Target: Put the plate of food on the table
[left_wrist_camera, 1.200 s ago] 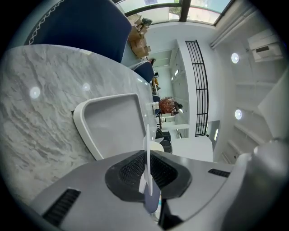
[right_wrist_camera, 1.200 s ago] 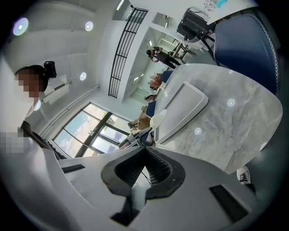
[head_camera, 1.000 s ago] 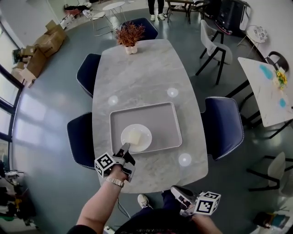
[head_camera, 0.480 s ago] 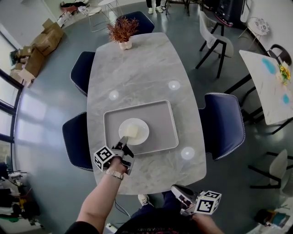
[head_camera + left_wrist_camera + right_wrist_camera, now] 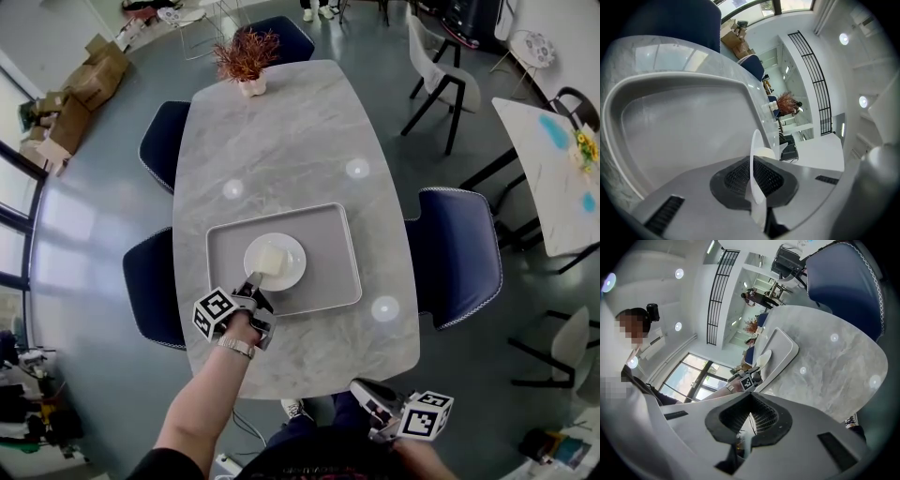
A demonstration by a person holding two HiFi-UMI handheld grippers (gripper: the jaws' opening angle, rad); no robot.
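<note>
Left claw [image 5: 253, 287] is closing on the rim of the plate [image 5: 292, 268] (food [image 5: 270, 259] on it), which we see in the tray [image 5: 330, 274] on the counter [image 5: 281, 141]; right claw [image 5: 362, 390] is pressed together

Surface [image 5: 300, 131]: pale grey marble, faint white veining. Tray [image 5: 328, 281]: plain grey. Plate [image 5: 292, 272]: white. Food [image 5: 270, 260]: pale yellow. 4 chairs [image 5: 455, 253]: navy blue. Plant [image 5: 242, 54]: reddish brown.

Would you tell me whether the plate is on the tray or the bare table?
On the tray: the plate sits inside the tray's raised rim in the head view.
</note>
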